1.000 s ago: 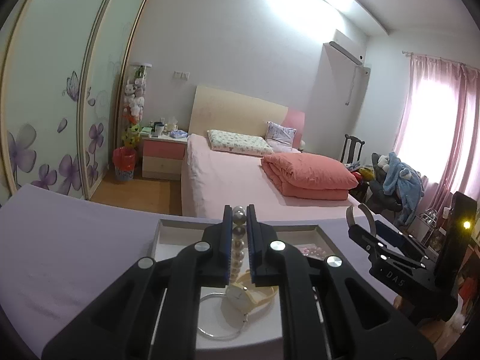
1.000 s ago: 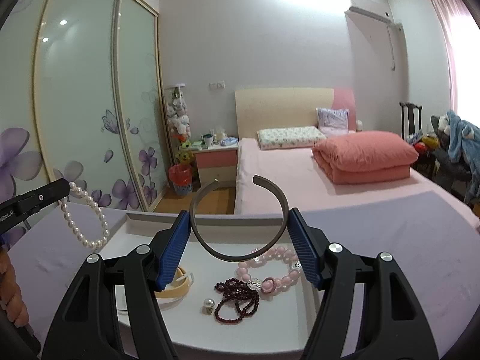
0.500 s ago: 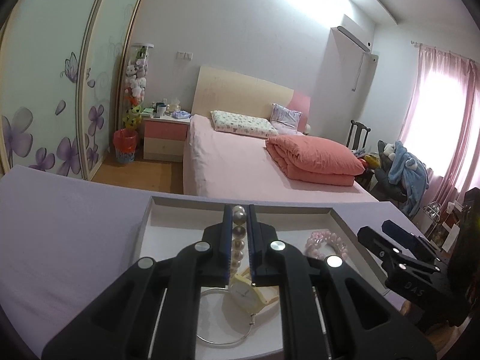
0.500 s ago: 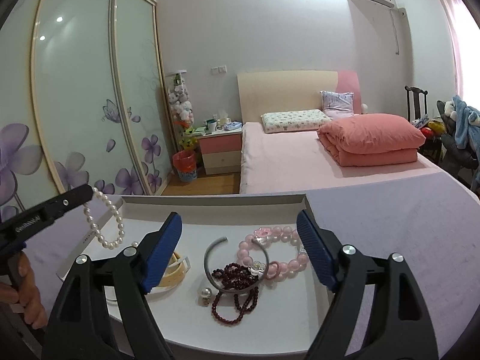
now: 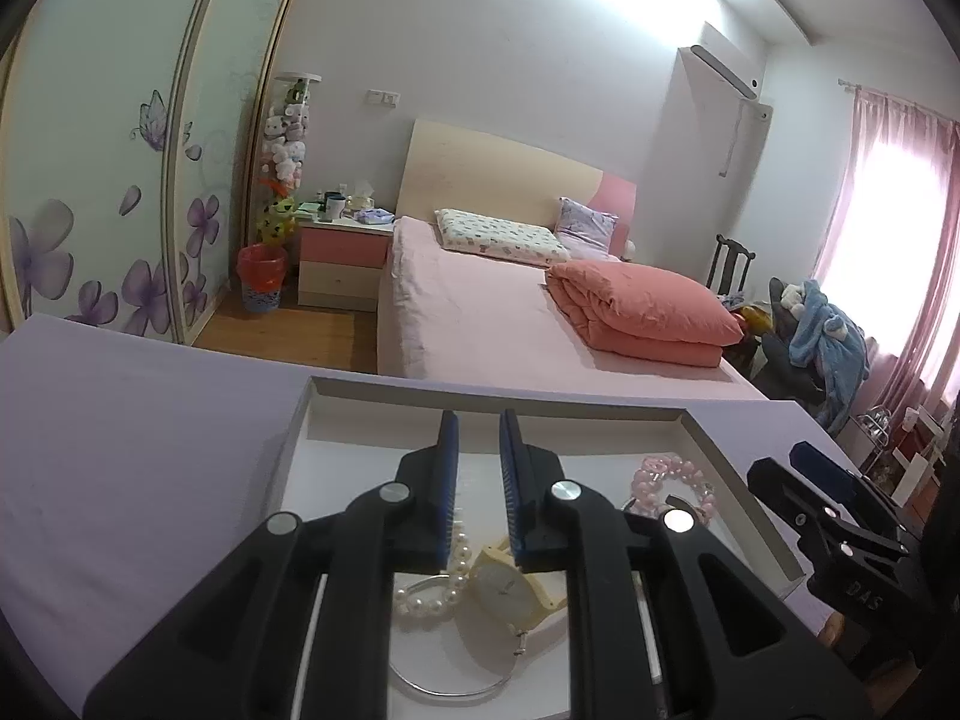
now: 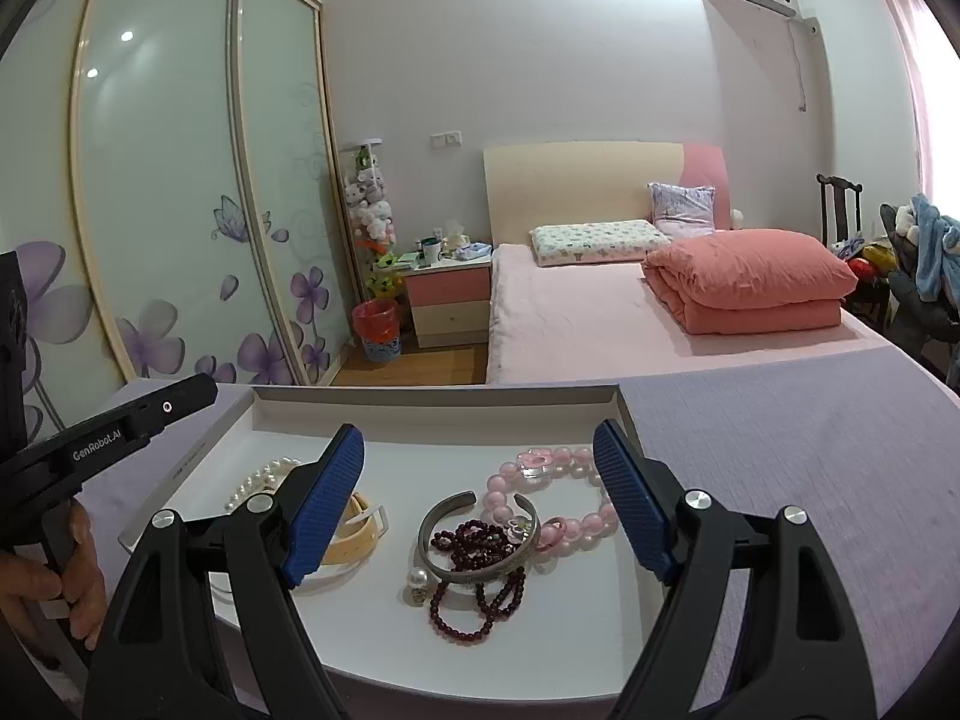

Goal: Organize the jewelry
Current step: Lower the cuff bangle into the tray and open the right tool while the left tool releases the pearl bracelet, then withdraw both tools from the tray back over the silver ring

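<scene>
A white tray (image 6: 432,405) on a lilac table holds the jewelry. The pearl bracelet (image 5: 441,591) lies in it beside a yellow watch (image 5: 510,585) and a thin silver bangle (image 5: 447,687). My left gripper (image 5: 479,438) is open and empty just above them. My right gripper (image 6: 477,462) is wide open and empty above the tray. Below it lie a grey metal cuff (image 6: 474,564), dark red beads (image 6: 480,588), a pink bead bracelet (image 6: 564,501), a single pearl (image 6: 418,578) and the pearl bracelet (image 6: 264,480).
The lilac tablecloth (image 6: 810,480) surrounds the tray. Beyond the table's far edge stand a bed (image 6: 600,318), a nightstand (image 6: 447,294) and sliding wardrobe doors (image 6: 180,210). The right gripper's body (image 5: 840,534) shows at the tray's right side.
My left gripper opened and the pearl bracelet dropped into the tray by the watch. My right gripper let go of the grey cuff, which now lies on the red beads.
</scene>
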{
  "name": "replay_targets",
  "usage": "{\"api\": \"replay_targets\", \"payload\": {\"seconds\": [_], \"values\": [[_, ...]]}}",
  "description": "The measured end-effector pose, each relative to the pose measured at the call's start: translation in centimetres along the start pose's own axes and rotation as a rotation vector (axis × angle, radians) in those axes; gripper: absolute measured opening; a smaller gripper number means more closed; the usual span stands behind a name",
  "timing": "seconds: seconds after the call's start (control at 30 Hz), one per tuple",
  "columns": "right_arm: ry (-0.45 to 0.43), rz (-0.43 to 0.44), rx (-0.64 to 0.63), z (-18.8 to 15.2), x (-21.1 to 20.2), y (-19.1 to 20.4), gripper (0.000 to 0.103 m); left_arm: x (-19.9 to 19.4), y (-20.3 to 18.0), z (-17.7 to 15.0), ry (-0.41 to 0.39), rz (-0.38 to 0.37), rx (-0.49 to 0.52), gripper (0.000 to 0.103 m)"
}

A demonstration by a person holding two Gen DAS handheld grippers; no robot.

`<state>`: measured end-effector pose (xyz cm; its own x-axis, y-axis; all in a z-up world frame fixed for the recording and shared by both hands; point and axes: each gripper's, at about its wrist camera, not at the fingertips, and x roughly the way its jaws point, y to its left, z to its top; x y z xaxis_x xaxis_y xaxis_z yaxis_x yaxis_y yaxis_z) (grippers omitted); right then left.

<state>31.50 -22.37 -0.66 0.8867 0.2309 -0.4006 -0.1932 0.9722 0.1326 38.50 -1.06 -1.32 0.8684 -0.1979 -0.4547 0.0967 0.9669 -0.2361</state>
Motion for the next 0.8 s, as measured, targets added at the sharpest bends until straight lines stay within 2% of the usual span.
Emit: {"api": "replay_targets", "payload": {"seconds": [0.27, 0.5, 0.8], "values": [[-0.005, -0.005, -0.011, 0.0, -0.2, 0.3, 0.079, -0.8, 0.4, 0.1, -0.009, 0.015, -0.005, 0.016], [-0.004, 0.018, -0.035, -0.7, -2.5, 1.2, 0.079, -3.4, 0.4, -0.5, -0.018, 0.018, -0.014, 0.016], [0.055, 0.066, -0.086, -3.6, -7.2, 2.4, 0.079, -8.9, 0.3, -4.6, 0.027, 0.003, -0.015, 0.022]]}}
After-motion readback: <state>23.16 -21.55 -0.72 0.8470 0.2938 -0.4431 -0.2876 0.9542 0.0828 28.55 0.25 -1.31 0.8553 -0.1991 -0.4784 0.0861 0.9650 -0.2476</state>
